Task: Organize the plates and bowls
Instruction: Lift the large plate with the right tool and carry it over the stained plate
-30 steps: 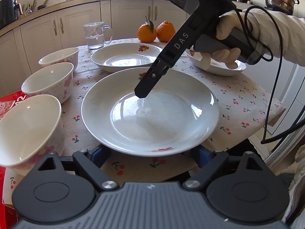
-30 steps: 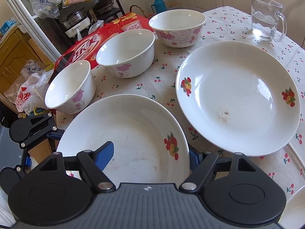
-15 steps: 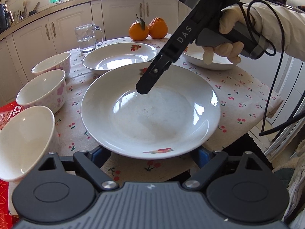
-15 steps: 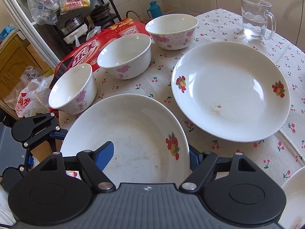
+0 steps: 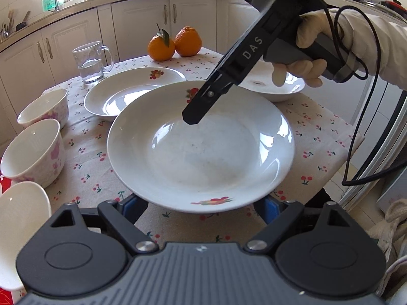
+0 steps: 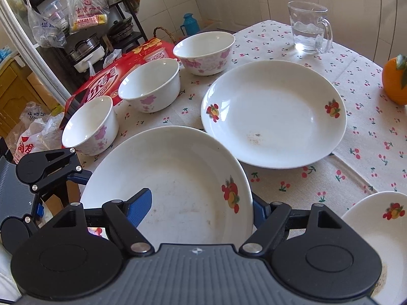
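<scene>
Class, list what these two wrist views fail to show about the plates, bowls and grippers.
- Left wrist view: left gripper fingertips sit under the near plate; grip cannot be told.
- Right wrist view: right gripper has one finger behind that plate's rim; grip unclear.
- Right wrist view: third plate cut off by edge and gripper body.
- Left wrist view: nearest bowl cut off by edge.
</scene>
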Demonstrator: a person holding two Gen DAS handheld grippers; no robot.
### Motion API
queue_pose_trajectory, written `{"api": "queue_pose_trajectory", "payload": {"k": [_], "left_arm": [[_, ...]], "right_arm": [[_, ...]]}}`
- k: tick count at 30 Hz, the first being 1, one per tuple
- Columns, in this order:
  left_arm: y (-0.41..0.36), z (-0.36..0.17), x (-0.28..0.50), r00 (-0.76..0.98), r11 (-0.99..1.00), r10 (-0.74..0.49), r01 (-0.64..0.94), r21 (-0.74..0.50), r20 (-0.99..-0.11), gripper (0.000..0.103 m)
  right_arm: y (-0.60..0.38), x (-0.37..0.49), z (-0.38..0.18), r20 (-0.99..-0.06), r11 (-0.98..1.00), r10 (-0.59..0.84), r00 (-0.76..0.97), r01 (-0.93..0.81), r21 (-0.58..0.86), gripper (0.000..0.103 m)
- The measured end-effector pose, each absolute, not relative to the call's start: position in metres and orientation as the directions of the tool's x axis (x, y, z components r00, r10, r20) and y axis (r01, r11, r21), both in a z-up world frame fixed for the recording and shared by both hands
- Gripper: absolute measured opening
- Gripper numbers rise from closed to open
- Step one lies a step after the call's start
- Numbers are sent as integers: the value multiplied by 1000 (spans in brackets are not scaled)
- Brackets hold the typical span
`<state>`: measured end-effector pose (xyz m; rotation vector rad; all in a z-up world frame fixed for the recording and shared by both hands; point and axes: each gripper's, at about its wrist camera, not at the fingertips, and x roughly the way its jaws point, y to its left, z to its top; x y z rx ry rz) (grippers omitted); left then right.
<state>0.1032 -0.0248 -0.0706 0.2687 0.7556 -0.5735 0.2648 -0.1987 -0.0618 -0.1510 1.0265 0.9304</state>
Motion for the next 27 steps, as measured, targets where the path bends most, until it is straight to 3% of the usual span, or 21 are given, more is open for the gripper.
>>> {"api": "queue_pose_trajectory", "payload": {"k": [27], "left_arm": [[-103, -60, 170, 453, 679, -512, 734, -21, -730, 86]], "right_arm": [[-312, 276, -44, -760, 778, 531, 374, -571, 263, 83]]}}
